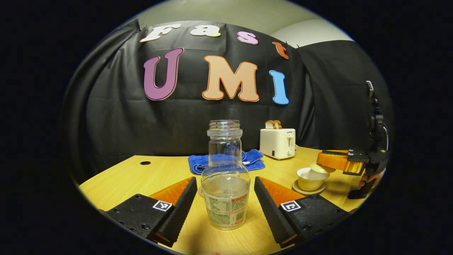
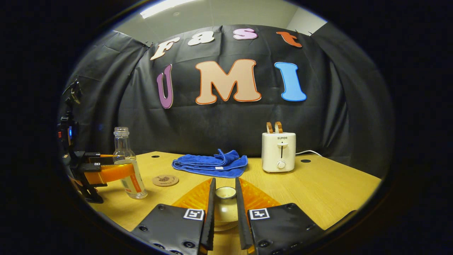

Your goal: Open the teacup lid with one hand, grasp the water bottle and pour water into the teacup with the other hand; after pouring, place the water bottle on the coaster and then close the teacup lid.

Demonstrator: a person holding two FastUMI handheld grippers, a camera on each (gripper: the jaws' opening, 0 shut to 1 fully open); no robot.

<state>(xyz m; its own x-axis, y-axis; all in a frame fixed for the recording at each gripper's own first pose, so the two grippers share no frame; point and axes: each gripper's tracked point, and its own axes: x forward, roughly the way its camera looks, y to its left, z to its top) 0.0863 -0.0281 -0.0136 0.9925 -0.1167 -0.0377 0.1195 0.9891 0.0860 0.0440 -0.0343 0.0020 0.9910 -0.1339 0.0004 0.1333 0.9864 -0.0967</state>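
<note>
Left gripper (image 1: 225, 198) is wide open, fingers on either side of the water bottle (image 1: 225, 177) with clear gaps both sides, not touching it. Bottle stands upright on the table (image 1: 124, 177), long axis vertical, dead centre between the fingers, cap off, roughly a third full by the look of it. So the left gripper is the one placed for the grasp; closing straight in should catch the body at label height. Right gripper (image 2: 225, 202) is narrowed onto the teacup lid (image 2: 225, 193), both fingers against its knob; in the left gripper view the lid sits tipped off the teacup (image 1: 311, 179), just above its rim, cup open on its saucer. Coaster (image 2: 165, 180) lies just beside the bottle, toward the table's middle, apart from it. Blue cloth (image 2: 210, 163) and toaster (image 2: 279, 151) sit further back, well apart. Open tabletop lies between bottle and teacup for the pour; cup sits near the table's edge, judged a spill risk.
</note>
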